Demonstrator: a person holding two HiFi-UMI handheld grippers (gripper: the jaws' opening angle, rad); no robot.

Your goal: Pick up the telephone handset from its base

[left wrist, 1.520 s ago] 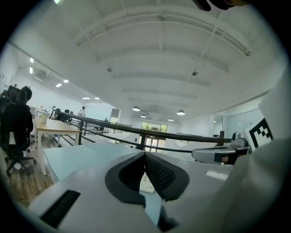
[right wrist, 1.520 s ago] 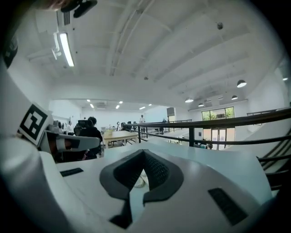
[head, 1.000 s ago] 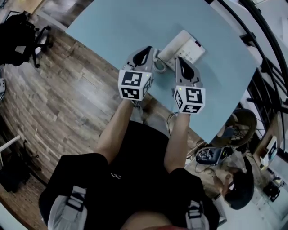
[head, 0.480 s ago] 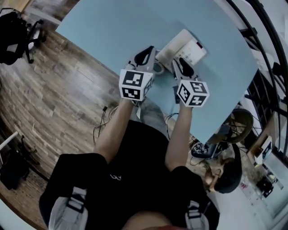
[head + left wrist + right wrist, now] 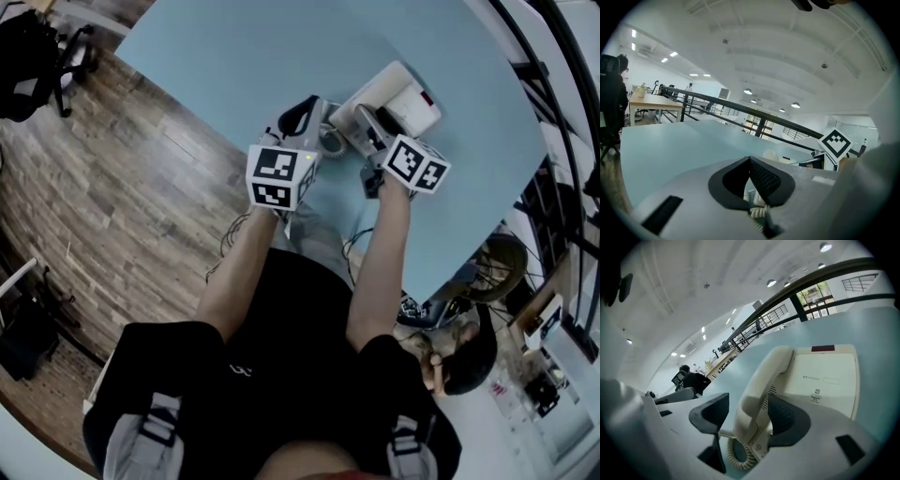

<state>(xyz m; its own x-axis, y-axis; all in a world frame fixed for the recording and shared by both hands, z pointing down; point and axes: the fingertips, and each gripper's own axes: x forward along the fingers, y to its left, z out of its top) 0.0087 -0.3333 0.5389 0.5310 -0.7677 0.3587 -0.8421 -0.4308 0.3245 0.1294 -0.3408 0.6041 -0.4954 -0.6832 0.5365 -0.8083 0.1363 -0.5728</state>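
Right claw (image 5: 749,420) is opening around the handset (image 5: 759,380) at twelve o'clock. Probably light, hard, slippery: grab its middle. Left claw (image 5: 751,182) is shut.

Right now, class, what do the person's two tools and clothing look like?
The left tool and right tool are light grey, each with dark textured pads and a white cube bearing black square markers. The right tool's jaws are opening, with the handset between them. The person wears a black short-sleeved top and grey shoulder straps.
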